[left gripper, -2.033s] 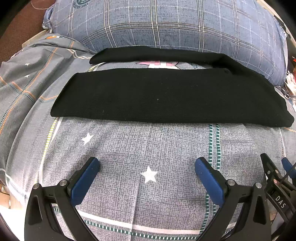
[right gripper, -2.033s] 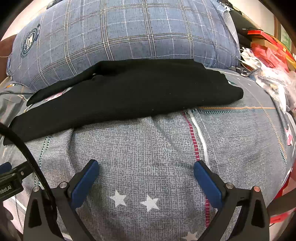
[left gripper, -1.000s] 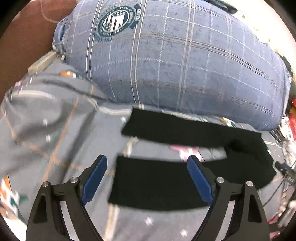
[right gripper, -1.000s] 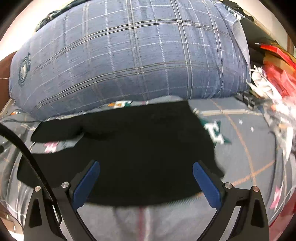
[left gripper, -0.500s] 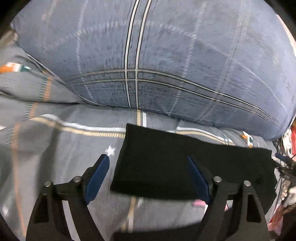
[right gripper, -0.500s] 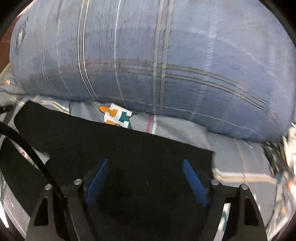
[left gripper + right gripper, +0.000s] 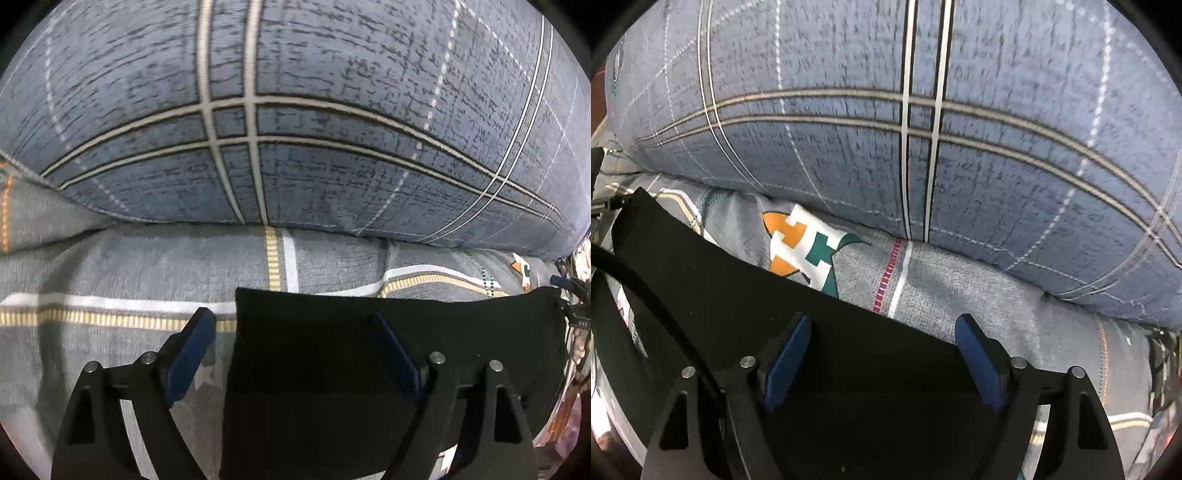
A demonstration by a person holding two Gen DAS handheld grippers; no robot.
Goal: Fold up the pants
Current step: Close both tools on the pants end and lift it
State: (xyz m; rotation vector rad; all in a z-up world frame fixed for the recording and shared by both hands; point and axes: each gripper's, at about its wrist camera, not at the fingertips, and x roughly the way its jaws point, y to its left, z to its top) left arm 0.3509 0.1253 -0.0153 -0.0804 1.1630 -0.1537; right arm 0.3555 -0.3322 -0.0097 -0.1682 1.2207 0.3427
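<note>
Black pants (image 7: 314, 354) lie flat on a grey patterned bedsheet. In the left wrist view my left gripper (image 7: 291, 347) is open, low over the far leg's cuff end; the cuff's left edge runs between the blue fingertips (image 7: 192, 343). In the right wrist view the pants (image 7: 738, 295) fill the lower left. My right gripper (image 7: 882, 350) is open over the waist end, its fingertips (image 7: 975, 354) straddling the far edge of the cloth. Neither gripper holds the cloth.
A large blue plaid pillow (image 7: 295, 110) rises just behind the pants and also fills the upper part of the right wrist view (image 7: 923, 110). The bedsheet (image 7: 110, 280) stretches left. Clutter shows at the right edge (image 7: 576, 288). The left gripper's tool shows at the far left (image 7: 598, 184).
Both grippers have moved forward across the bed, from the near side over the pants to the far edge by the pillow, and come lower. Both stay open.
</note>
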